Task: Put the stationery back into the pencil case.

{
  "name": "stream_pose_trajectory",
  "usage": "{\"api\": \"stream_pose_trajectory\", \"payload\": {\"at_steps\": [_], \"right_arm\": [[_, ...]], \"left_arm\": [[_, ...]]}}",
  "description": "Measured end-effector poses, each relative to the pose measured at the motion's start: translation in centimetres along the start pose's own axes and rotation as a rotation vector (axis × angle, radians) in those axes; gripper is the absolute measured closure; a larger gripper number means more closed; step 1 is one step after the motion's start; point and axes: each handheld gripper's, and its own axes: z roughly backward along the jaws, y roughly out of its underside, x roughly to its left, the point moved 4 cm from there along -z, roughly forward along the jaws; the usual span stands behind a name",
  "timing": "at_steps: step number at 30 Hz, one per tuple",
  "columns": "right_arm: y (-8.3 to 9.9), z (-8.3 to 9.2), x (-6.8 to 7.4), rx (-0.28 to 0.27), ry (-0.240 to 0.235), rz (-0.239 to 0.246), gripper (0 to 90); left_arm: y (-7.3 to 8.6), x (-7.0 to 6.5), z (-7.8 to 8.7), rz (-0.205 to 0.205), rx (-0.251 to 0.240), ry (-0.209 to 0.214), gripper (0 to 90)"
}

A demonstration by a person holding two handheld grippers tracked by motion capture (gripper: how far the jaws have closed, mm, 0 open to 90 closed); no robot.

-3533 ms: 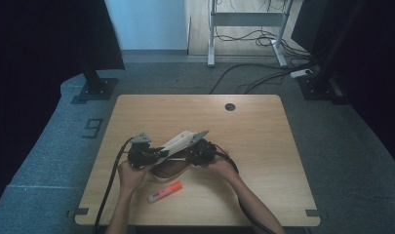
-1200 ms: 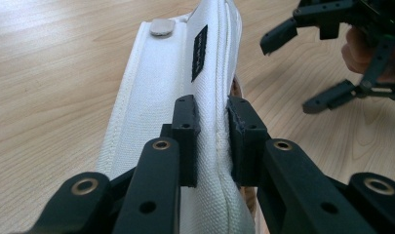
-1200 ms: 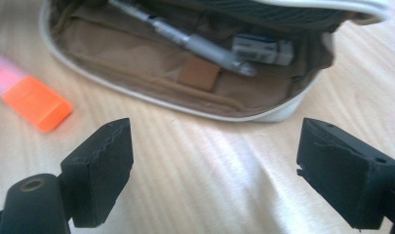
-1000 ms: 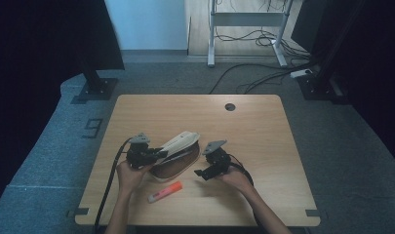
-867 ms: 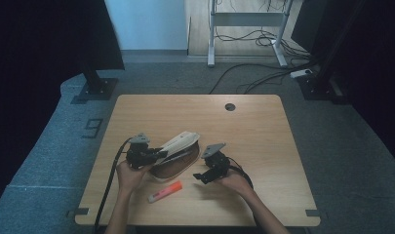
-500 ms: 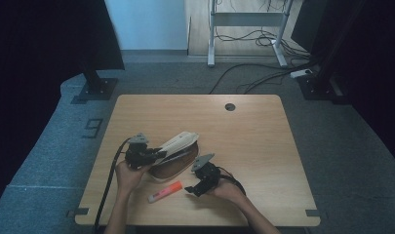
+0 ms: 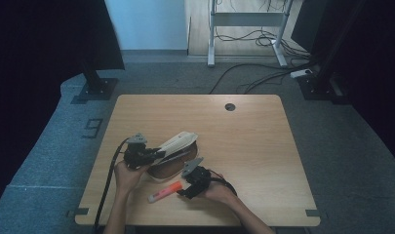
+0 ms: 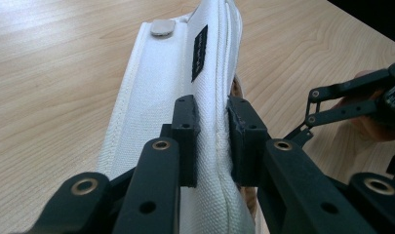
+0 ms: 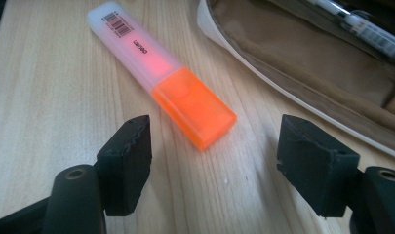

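the left gripper (image 7: 153, 155) is clamped on the raised white flap (image 8: 161, 87) of a pencil case (image 7: 173, 158), which lies near the middle of the table (image 7: 253, 146), toward its near left. in the left gripper view the two black pads pinch the flap's stitched edge between them, with a grey snap button (image 8: 161, 28) farther along the flap. the case's brown lining (image 9: 302, 53) is open to view, and a pen (image 9: 361, 27) lies inside. an orange highlighter (image 7: 165, 191) lies flat on the table just near of the case, its orange cap end pointing right. the right gripper (image 7: 184, 191) sits low at that cap end; its jaws stand apart and have just been closing, with the cap (image 9: 194, 107) just beyond the gap, not yet touched.
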Motion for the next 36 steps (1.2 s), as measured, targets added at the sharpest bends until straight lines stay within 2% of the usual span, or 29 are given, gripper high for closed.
{"api": "stream_pose_trajectory", "payload": {"at_steps": [6,8,11,13,14,15,18,21,36], "right_arm": [[-0.8,-0.8,0.0,0.003,-0.014,0.030,31.7],[-1.3,-1.1,0.2,0.008,-0.024,0.059,35.7],[-1.5,-1.2,0.4,0.011,-0.034,0.072,39.1],[-1.8,-1.3,0.6,0.013,-0.043,0.096,44.8],[-1.8,-1.3,0.6,0.013,-0.043,0.096,44.8],[-1.9,-1.3,0.7,0.020,-0.058,0.107,50.5],[-1.9,-1.3,0.9,0.023,-0.081,0.126,59.6],[-2.0,-1.3,1.1,0.026,-0.097,0.123,64.7],[-1.8,-0.8,1.4,0.037,-0.074,0.087,65.7]], "left_arm": [[0.0,0.1,0.1,0.001,0.000,0.001,75.4],[0.0,0.1,0.1,0.000,-0.001,0.002,75.4],[0.1,0.1,0.1,0.002,-0.002,0.002,75.4],[0.1,0.1,0.1,0.002,-0.002,0.003,75.4],[0.1,0.1,0.1,0.002,-0.002,0.003,75.4],[0.1,0.1,0.1,0.001,-0.002,0.003,75.5],[0.1,0.2,0.1,0.002,-0.002,0.003,75.5],[0.1,0.1,0.1,0.001,-0.001,0.001,75.5],[0.0,0.0,0.0,0.000,0.002,-0.002,75.6]]}}
